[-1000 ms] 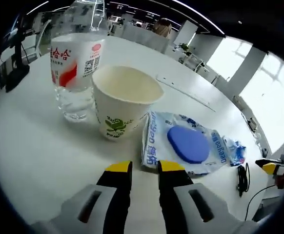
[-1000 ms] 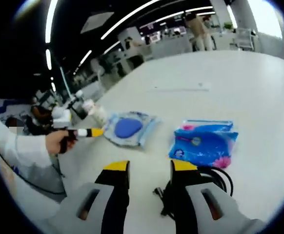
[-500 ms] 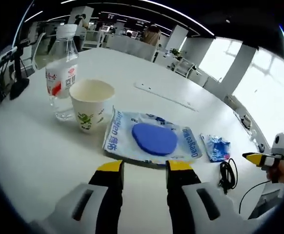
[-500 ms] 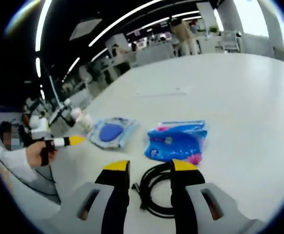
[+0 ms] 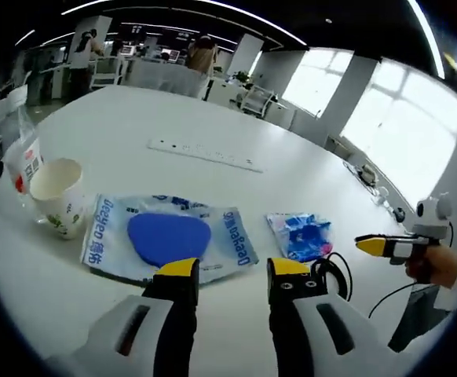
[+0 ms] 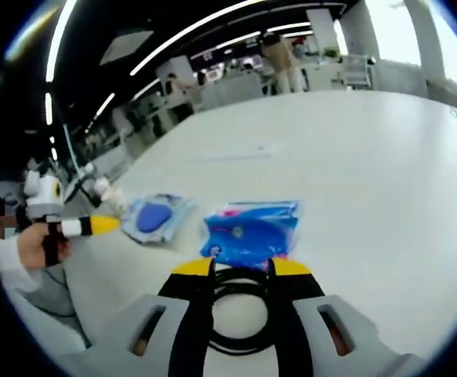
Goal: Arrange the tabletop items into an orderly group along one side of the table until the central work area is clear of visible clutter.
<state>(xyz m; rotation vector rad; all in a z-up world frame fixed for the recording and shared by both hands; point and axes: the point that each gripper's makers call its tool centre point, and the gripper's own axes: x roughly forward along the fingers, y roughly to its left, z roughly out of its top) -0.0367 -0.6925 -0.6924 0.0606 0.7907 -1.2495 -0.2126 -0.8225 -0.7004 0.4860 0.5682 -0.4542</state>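
My left gripper (image 5: 232, 271) is open and empty, just short of a clear packet holding a blue pad (image 5: 170, 236). A paper cup (image 5: 56, 196) and a water bottle (image 5: 20, 157) stand at the far left. A small blue packet (image 5: 303, 234) and a black cable (image 5: 330, 275) lie to the right, with my right gripper (image 5: 382, 245) beyond them. In the right gripper view, my right gripper (image 6: 242, 269) is open with the coiled black cable (image 6: 240, 318) lying between its jaws. The blue packet (image 6: 248, 232) is just ahead, the pad packet (image 6: 154, 218) is to the left, and the left gripper (image 6: 95, 226) is past that.
The white table (image 5: 236, 118) stretches far ahead with a flat white strip (image 5: 201, 153) set across it. A person's hand (image 5: 440, 263) holds the right gripper at the table's edge. Desks, chairs and people stand in the background.
The left view has drawn back and turned right, so cup and bottle sit at its far left. The left jaws have spread wider. The right gripper moved forward until the cable lies between its jaws.
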